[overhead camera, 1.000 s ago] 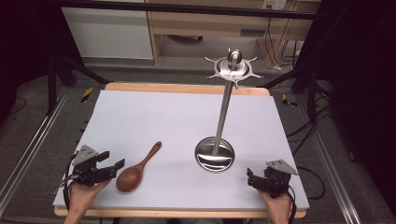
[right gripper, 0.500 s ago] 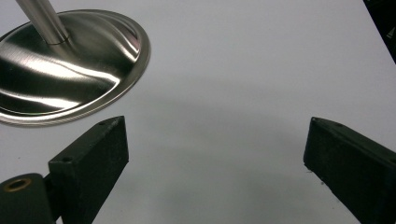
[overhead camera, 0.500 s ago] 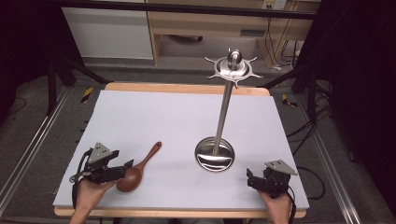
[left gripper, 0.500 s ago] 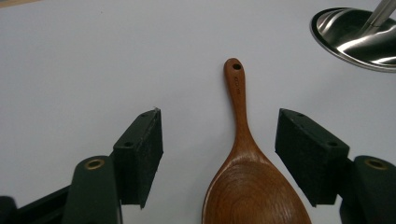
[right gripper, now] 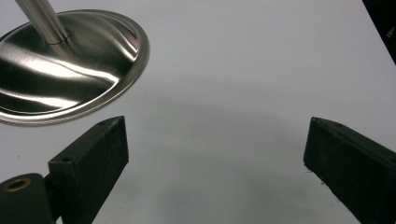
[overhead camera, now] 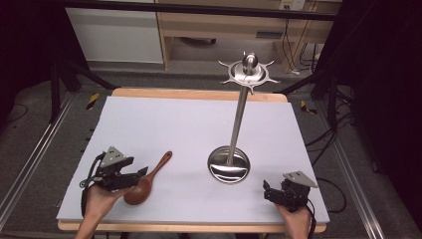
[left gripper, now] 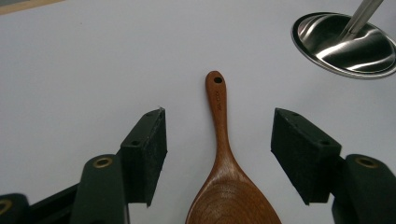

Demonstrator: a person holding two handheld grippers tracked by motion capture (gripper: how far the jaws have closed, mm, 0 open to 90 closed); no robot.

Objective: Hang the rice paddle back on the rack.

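Movement over the last second belongs to the left claw (overhead camera: 141, 173): it has slid in from the bench (overhead camera: 164, 119) edge and now straddles the wooden spoon (left gripper: 223, 154) with jaws wide, so a grasp looks imminent. Right claw (overhead camera: 266, 190), also wide, waits near the metal stand (overhead camera: 229, 163).
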